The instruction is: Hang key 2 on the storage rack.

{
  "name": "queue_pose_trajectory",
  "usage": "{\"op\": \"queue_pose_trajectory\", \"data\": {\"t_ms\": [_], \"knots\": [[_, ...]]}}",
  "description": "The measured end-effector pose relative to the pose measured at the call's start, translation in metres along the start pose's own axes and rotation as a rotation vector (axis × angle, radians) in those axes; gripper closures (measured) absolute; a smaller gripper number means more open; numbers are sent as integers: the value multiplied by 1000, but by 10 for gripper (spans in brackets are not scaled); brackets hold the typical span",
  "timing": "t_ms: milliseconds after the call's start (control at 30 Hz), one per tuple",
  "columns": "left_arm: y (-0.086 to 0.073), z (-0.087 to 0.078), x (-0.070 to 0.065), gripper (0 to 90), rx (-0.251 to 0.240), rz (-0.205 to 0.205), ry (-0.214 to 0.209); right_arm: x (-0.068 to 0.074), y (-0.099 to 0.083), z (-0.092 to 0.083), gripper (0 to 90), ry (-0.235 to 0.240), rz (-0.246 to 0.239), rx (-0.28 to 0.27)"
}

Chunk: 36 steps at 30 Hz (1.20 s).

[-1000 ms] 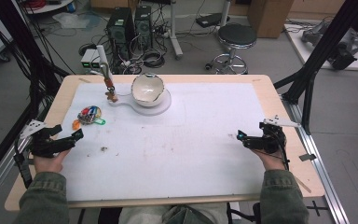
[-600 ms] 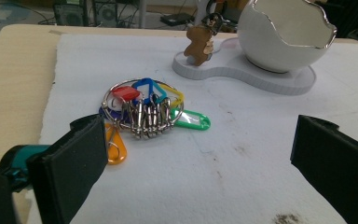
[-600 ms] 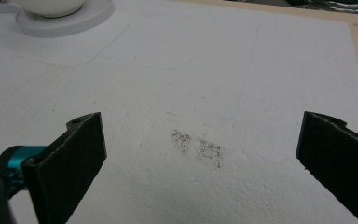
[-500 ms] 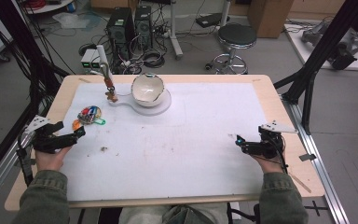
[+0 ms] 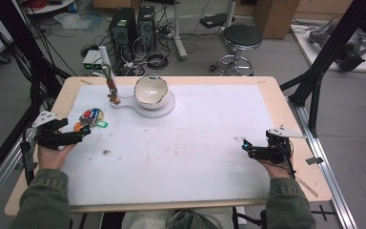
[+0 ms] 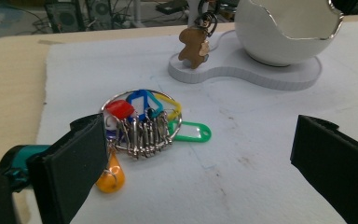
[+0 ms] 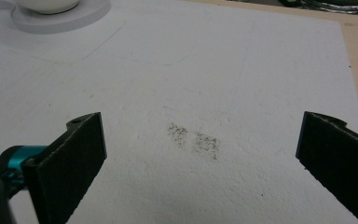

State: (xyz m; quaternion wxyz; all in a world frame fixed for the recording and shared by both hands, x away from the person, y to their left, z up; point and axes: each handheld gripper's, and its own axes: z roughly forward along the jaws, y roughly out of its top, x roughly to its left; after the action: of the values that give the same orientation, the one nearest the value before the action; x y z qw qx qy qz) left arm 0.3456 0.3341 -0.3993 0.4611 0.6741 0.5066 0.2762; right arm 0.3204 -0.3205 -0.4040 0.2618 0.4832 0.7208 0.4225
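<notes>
Near the left edge of the table [image 5: 286,102], the left gripper [image 5: 78,135] hangs with its jaws wide apart, just short of a bunch of keys [image 5: 91,117] that lies on the white mat [image 5: 195,143]. In the left gripper view the bunch of keys [image 6: 142,126] sits just beyond the left-hand jaw: a metal ring carrying red, blue, yellow and green tags, with an orange tag [image 6: 109,177] lying closest to that jaw, though whether the two touch cannot be told. Nothing is held between the jaws. Farther toward the far edge stands a white holder [image 5: 145,106] with an eggshell-shaped bowl [image 5: 150,89] and a post from which a small brown figure [image 5: 115,98] hangs. The right gripper [image 5: 246,146] hovers near the right edge of the table, well apart from the keys, its jaws likewise spread wide over bare mat marked with a dark smudge [image 7: 195,139].
</notes>
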Motion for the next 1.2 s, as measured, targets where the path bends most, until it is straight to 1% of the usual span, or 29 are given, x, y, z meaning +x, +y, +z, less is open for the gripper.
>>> {"op": "queue_pose_trajectory", "data": {"t_ms": [67, 167, 233, 300, 367, 400, 433, 500, 567, 600, 633, 667, 767, 800, 833, 900, 933, 967, 1033, 1067, 1100, 1167, 1200], "knots": [[4, 3, -2, 45, 12, 9, -8, 0, 0, 0, 5, 3, 1, -2], [9, 8, -1, 45, 44, 13, -16, -1, -1, -1, 5, 8, 2, -8], [10, 12, 1, 45, 57, -3, -21, -1, -1, -2, 5, 4, 3, -9], [10, 16, 3, 45, 75, -10, -23, -1, -1, -3, 5, 2, -1, -14], [9, 19, 5, 45, 92, -20, -17, -1, -1, -4, 5, 3, 3, -18], [9, 22, 6, 45, 111, -28, -14, -1, -1, -4, 6, 2, 3, -21], [10, 24, 6, 45, 130, -26, -12, -1, -1, -4, 5, 2, 1, -23], [14, 30, 6, 45, 173, -36, 0, 0, -1, -4, 5, 5, 0, -23], [17, 33, 5, 45, 176, -39, 0, 0, 0, -4, 5, 4, -7, -24], [18, 35, 5, 45, 186, -40, 0, 0, 1, -4, 5, 5, -8, -26], [20, 37, 6, 45, 201, -48, -6, 0, 1, -4, 5, 5, -7, -28], [21, 39, 6, 45, 210, -49, -3, 1, 2, -5, 6, 6, -5, -28], [24, 43, 5, 45, 222, -48, -7, 1, 2, -4, 5, 5, -10, -32], [25, 45, 5, 45, 233, -50, -11, 1, 2, -4, 5, 7, -12, -31], [27, 49, 5, 45, 264, -58, -21, 1, 2, -4, 5, 7, -12, -32], [28, 53, 6, 45, 280, -63, -35, 1, 2, -4, 6, 15, -10, -32], [28, 55, 7, 45, 291, -72, -42, 1, 2, -4, 5, 14, -9, -32], [28, 59, 8, 45, 306, -75, -41, 1, 2, -4, 6, 14, -8, -34], [27, 63, 10, 52, 311, -88, -42, 1, 2, -5, 5, 14, 0, -32], [26, 65, 11, 76, 320, -79, -39, 0, 2, -5, 5, 14, -2, -36], [25, 67, 10, 82, 319, -81, -34, 0, 2, -5, 5, 15, -1, -37], [24, 70, 11, 89, 322, -74, -23, 0, 2, -5, 6, 13, -2, -34], [24, 70, 11, 98, 321, -78, -26, 0, 2, -4, 5, 14, -4, -32]]}}
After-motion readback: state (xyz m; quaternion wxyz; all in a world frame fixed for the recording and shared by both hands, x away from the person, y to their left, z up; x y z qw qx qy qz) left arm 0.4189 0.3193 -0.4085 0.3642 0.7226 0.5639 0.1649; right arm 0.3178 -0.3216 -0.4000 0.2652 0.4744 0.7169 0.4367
